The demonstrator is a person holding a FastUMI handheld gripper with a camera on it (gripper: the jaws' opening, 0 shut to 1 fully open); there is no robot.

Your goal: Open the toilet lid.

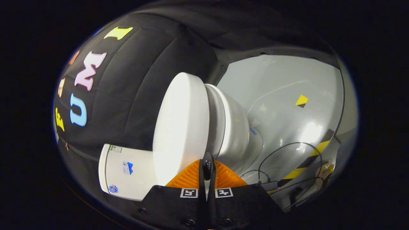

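Just ahead of the fingertips stands the toilet lid (180, 127), a white oval slab that lies down flat on the seat and bowl (231, 127); the whole scene appears rolled to one side in the gripper view, so the lid's broad top faces sideways. The lid's front rim sits right above the gripper (207, 166), whose two fingers are pressed together with only a thin dark seam between them and nothing held. The tips come up close to the lid's edge, at the gap where lid meets bowl, though I cannot tell whether they touch it. Behind the lid, at its hinge end, is the white cistern (126, 172) with small stickers on it. Beyond the lid hangs the black cloth wall (134, 80) of the booth. On the bowl's side of the lid stretches a glossy grey floor (287, 95) with yellow-and-black tape strips (311, 158) and thin black cables (281, 150) lying looped on it.
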